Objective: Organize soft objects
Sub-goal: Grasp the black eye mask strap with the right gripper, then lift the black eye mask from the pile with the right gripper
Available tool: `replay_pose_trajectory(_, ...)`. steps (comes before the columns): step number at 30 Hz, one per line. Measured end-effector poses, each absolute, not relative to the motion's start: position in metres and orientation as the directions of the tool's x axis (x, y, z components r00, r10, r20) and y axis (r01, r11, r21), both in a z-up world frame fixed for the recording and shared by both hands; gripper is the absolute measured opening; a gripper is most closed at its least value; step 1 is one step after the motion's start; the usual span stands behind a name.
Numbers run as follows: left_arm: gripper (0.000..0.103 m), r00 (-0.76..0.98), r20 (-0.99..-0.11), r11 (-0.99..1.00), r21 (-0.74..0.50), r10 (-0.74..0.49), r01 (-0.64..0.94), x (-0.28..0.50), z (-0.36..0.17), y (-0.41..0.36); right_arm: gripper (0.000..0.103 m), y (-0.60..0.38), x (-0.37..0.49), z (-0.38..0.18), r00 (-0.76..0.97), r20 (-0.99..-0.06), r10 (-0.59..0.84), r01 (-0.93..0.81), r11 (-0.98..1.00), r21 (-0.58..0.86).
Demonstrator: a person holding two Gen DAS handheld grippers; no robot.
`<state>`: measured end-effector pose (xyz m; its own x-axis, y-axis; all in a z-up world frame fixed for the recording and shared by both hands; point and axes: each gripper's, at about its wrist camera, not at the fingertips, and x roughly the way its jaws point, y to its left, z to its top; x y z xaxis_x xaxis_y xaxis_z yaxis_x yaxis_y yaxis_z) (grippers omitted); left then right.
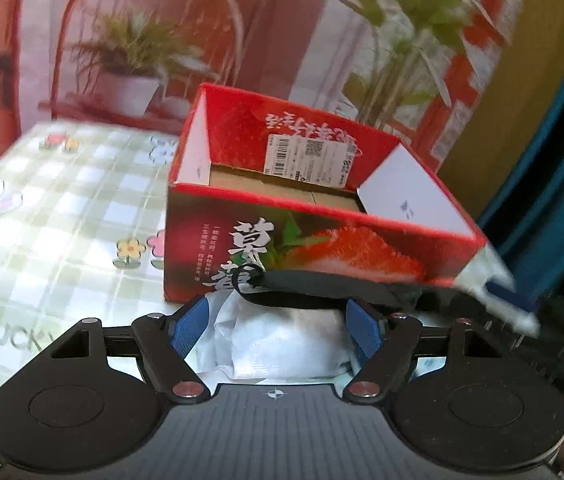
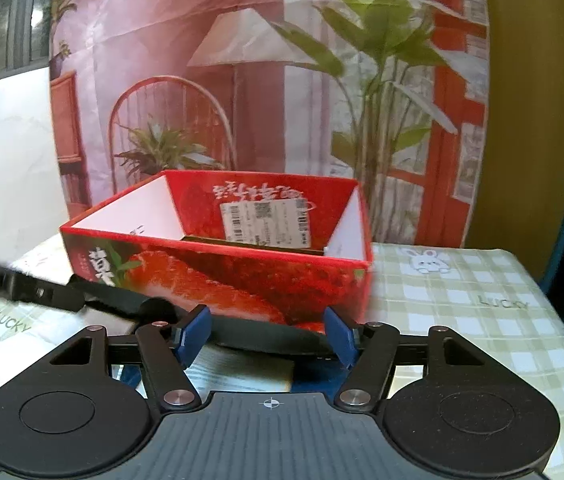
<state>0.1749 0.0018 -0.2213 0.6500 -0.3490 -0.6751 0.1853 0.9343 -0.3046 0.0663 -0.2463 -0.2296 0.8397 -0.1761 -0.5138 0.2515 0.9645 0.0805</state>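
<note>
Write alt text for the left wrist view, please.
The left gripper stands open over a white soft pack and a black strap on a checked tablecloth. Behind them stands an open red strawberry box.

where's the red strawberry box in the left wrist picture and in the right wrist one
Left wrist: the strawberry box sits centre, slightly right, just beyond the tool.
Right wrist: the strawberry box sits centre-left, just beyond the tool.
Shared landmark: the white shipping label on the box's far inner wall.
</note>
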Motion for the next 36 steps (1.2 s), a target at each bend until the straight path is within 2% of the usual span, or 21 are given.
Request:
replay_pose_trajectory(3,0.077,0.65,-0.666,0.921,-0.361,-0.366,0.149,0.179,-0.221,0.012,0.051,-0.241,0.07,-0.237,0.834,-0.541,-0.112,0.196,0.975,0.1)
replay_pose_trajectory(5,0.076,0.655,-0.664,0.921,-0.363,-0.36,0.138,0.18,-0.219,0.015,0.04,-0.237,0.072,-0.243,0.824,-0.559,-0.091,0.179,0.978,0.105)
replay_pose_trajectory(8,0.076,0.65,-0.663,0.915,-0.38,-0.372,0.135,0.185,-0.22,0.015,0.033,-0.233,0.069,-0.247,0.821,-0.566,-0.075,0.167,0.98,0.112)
replay_pose_trajectory(12,0.064,0.629,-0.67,0.898,-0.428,-0.394,0.107,0.199,-0.231,0.014,0.032,-0.231,0.069,-0.253,0.812,-0.581,-0.057,0.158,0.979,0.125)
replay_pose_trajectory(17,0.063,0.574,-0.685,0.852,-0.521,-0.449,0.044,0.219,-0.251,0.014,0.032,-0.232,0.067,-0.26,0.809,-0.586,-0.045,0.159,0.977,0.145)
replay_pose_trajectory(18,0.059,0.569,-0.683,0.845,-0.534,-0.457,0.037,0.22,-0.254,0.013,0.032,-0.231,0.067,-0.26,0.809,-0.586,-0.044,0.159,0.977,0.145)
replay_pose_trajectory(19,0.05,0.563,-0.682,0.838,-0.545,-0.467,0.036,0.221,-0.257,0.011,0.032,-0.232,0.067,-0.261,0.809,-0.586,-0.044,0.158,0.977,0.146)
replay_pose_trajectory(20,0.046,0.559,-0.684,0.838,-0.544,-0.468,0.035,0.221,-0.259,0.01,0.032,-0.232,0.067,-0.261,0.81,-0.585,-0.043,0.158,0.976,0.147)
replay_pose_trajectory(22,0.032,0.573,-0.684,0.85,-0.525,-0.452,0.044,0.218,-0.257,0.007,0.032,-0.233,0.067,-0.262,0.81,-0.585,-0.04,0.158,0.976,0.151)
replay_pose_trajectory(25,0.025,0.595,-0.679,0.873,-0.482,-0.429,0.079,0.21,-0.247,0.002,0.032,-0.234,0.066,-0.261,0.811,-0.584,-0.035,0.157,0.975,0.16)
replay_pose_trajectory(32,0.018,0.645,-0.629,0.899,-0.346,-0.435,0.269,0.186,-0.208,-0.024,0.032,-0.235,0.063,-0.258,0.815,-0.579,-0.028,0.159,0.972,0.175)
replay_pose_trajectory(36,0.014,0.645,-0.614,0.889,-0.352,-0.454,0.292,0.169,-0.201,-0.027,0.03,-0.234,0.058,-0.254,0.819,-0.573,-0.021,0.154,0.971,0.184)
